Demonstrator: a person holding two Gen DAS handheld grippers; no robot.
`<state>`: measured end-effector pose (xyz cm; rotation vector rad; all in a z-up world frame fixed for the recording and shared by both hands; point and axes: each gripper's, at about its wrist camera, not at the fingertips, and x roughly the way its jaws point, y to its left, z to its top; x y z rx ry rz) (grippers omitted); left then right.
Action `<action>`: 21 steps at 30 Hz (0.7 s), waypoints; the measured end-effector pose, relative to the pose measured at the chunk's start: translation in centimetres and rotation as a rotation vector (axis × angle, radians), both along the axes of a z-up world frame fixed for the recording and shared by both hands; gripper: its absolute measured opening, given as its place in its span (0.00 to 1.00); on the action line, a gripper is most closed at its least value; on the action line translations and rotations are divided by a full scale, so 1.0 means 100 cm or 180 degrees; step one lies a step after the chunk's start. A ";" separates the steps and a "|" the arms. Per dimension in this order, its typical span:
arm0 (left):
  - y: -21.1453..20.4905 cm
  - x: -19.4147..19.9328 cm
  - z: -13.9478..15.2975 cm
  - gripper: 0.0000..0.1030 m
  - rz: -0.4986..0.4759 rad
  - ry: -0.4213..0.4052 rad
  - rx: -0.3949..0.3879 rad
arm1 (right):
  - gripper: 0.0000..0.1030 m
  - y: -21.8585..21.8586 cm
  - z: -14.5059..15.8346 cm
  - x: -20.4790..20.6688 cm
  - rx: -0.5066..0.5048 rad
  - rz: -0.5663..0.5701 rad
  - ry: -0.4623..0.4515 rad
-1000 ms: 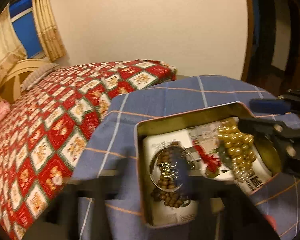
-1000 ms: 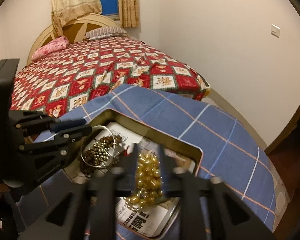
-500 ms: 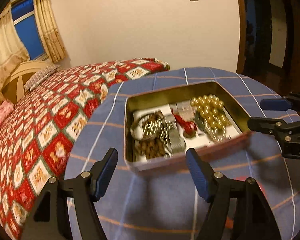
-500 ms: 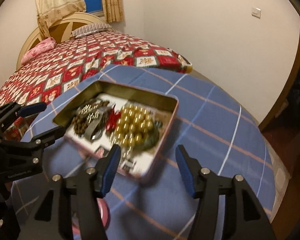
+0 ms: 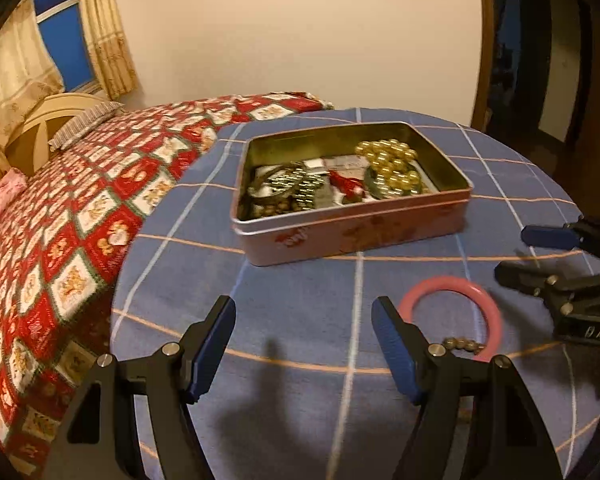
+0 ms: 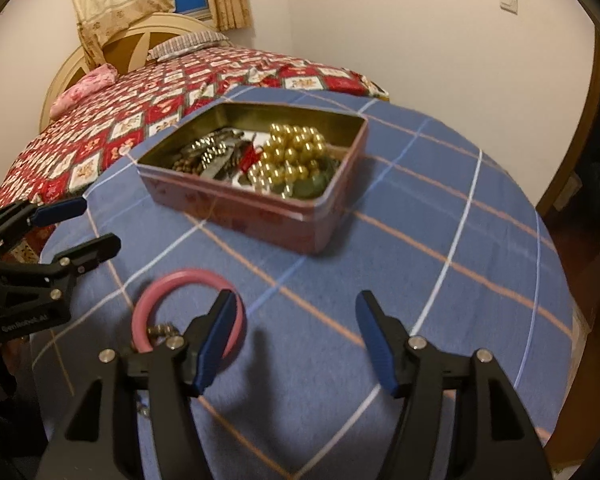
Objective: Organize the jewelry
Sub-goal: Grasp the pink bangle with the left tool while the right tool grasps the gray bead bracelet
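A pink tin box (image 5: 360, 228) (image 6: 260, 216) stands open on the round table (image 5: 300, 272) (image 6: 420, 220). In it lie a gold bead necklace (image 5: 392, 164) (image 6: 292, 152), a red piece (image 5: 346, 184) and silvery and brown beads (image 5: 296, 184) (image 6: 210, 148). A pink bangle (image 5: 444, 280) (image 6: 180, 276) lies on the cloth nearer to me, with a short bead string (image 5: 462, 344) (image 6: 162, 328) in it. My left gripper (image 5: 302, 312) (image 6: 96, 224) is open and empty. My right gripper (image 6: 296, 304) (image 5: 516, 252) is opening, empty, beside the bangle.
The table wears a blue checked cloth. A bed with a red patterned quilt (image 5: 80, 200) (image 6: 140, 120) stands close behind it on the left. A dark doorway (image 5: 540, 60) opens at the right. A curtained window is at the back.
Both grippers have drawn back from over the tin toward the table's near side. The gold beads, once between the right fingers, now lie in the tin. The right jaws stand wider.
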<state>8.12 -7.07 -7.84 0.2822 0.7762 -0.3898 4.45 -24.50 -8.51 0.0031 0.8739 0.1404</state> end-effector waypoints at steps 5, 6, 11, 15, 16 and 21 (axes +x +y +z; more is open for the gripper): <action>-0.020 -0.006 -0.003 0.69 -0.0150 0.0027 0.0014 | 0.63 -0.003 -0.007 -0.014 0.0014 -0.0081 0.0042; -0.024 -0.006 -0.004 0.69 -0.0180 0.0037 0.0029 | 0.64 -0.004 -0.006 -0.016 0.0019 -0.0088 0.0039; -0.038 0.000 -0.023 0.69 -0.0238 0.0122 0.0242 | 0.68 -0.009 -0.004 -0.022 0.0044 -0.0169 -0.0004; -0.029 0.007 -0.031 0.69 -0.0132 0.0179 0.0249 | 0.68 -0.008 -0.004 -0.023 0.0065 -0.0171 -0.0003; -0.025 0.010 -0.030 0.69 -0.0062 0.0168 0.0257 | 0.68 -0.007 -0.005 -0.023 0.0073 -0.0165 0.0004; 0.004 0.026 -0.030 0.69 0.0197 0.0217 0.0225 | 0.68 0.001 -0.007 -0.023 0.0106 -0.0098 0.0026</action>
